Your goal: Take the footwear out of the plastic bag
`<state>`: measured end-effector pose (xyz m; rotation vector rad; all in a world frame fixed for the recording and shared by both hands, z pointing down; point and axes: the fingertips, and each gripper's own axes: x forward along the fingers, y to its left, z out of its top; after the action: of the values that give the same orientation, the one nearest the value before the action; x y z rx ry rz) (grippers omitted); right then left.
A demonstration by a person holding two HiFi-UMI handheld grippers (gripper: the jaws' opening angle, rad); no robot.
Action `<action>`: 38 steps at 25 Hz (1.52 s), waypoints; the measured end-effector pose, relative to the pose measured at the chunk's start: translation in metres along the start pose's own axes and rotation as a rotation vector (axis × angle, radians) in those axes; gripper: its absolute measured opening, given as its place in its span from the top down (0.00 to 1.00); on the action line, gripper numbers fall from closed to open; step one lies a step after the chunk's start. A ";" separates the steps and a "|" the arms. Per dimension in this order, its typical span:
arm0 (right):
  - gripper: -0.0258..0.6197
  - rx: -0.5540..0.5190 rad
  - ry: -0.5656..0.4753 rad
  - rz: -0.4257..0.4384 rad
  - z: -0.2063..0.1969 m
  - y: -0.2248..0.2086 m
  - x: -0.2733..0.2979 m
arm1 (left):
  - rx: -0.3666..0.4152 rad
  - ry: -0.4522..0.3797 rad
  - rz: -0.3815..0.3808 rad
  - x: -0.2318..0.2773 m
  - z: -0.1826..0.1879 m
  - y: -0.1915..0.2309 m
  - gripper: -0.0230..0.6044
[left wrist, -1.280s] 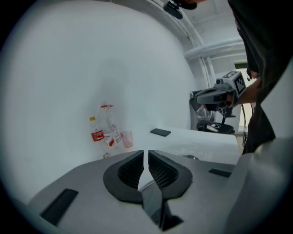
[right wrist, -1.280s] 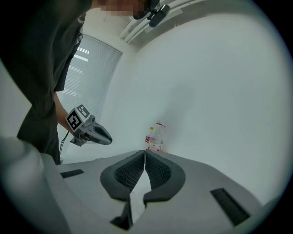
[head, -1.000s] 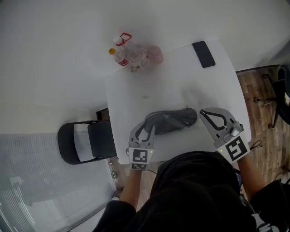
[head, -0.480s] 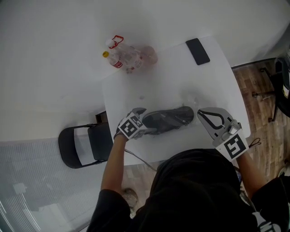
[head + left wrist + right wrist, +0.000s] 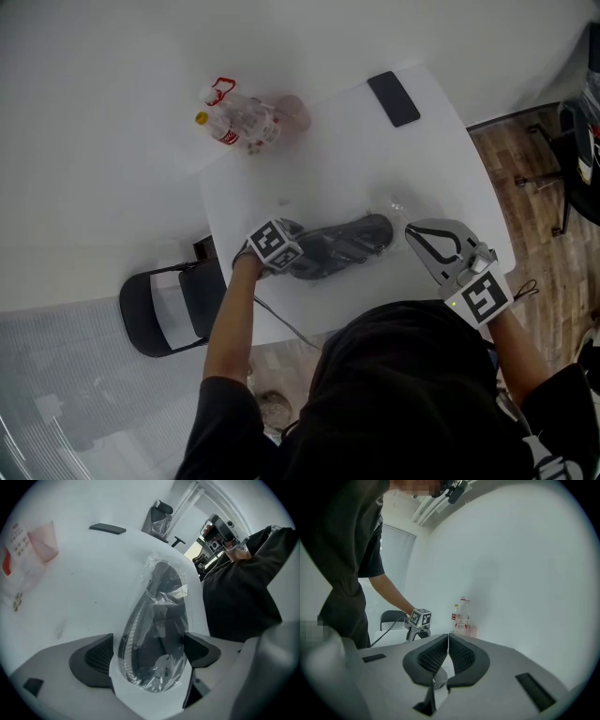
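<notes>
A black piece of footwear (image 5: 349,240) lies inside a clear plastic bag on the white table (image 5: 328,159). My left gripper (image 5: 304,255) is at the bag's left end and points right. Its jaws stand wide open on either side of that end. In the left gripper view the bagged footwear (image 5: 157,634) fills the gap between the two pads (image 5: 93,656), with a little room on each side. My right gripper (image 5: 413,232) rests shut and empty just right of the bag, near the table's front right corner. Its shut pads (image 5: 440,653) show in the right gripper view.
A pack of plastic bottles (image 5: 234,122) lies at the table's far left corner. A black phone (image 5: 394,98) sits at the far right corner. A black chair (image 5: 164,309) stands left of the table. Wooden floor (image 5: 534,178) runs along the right.
My left gripper swung from the table's front edge round to the bag's left end and its jaws opened wide around it. The right gripper stayed put.
</notes>
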<state>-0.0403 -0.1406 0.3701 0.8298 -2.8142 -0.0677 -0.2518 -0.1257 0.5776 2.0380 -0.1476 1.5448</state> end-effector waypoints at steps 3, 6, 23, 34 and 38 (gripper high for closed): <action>0.93 -0.001 0.003 0.008 -0.001 0.003 0.003 | -0.004 -0.001 0.017 0.001 0.000 0.000 0.23; 0.93 -0.013 0.004 0.022 0.002 0.008 0.006 | -0.026 -0.002 -0.010 0.001 0.000 -0.004 0.23; 0.93 -0.035 -0.024 0.022 0.008 0.006 0.009 | 0.052 -0.172 0.016 -0.021 0.006 -0.022 0.63; 0.93 0.012 -0.019 -0.060 0.014 -0.040 -0.009 | 0.159 -0.395 0.202 -0.052 0.021 -0.015 0.66; 0.93 0.001 0.008 -0.054 0.020 -0.055 -0.020 | 0.180 -0.496 0.258 -0.070 0.032 -0.017 0.66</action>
<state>0.0016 -0.1764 0.3415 0.9045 -2.7850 -0.0714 -0.2403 -0.1453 0.5020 2.5996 -0.4918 1.1932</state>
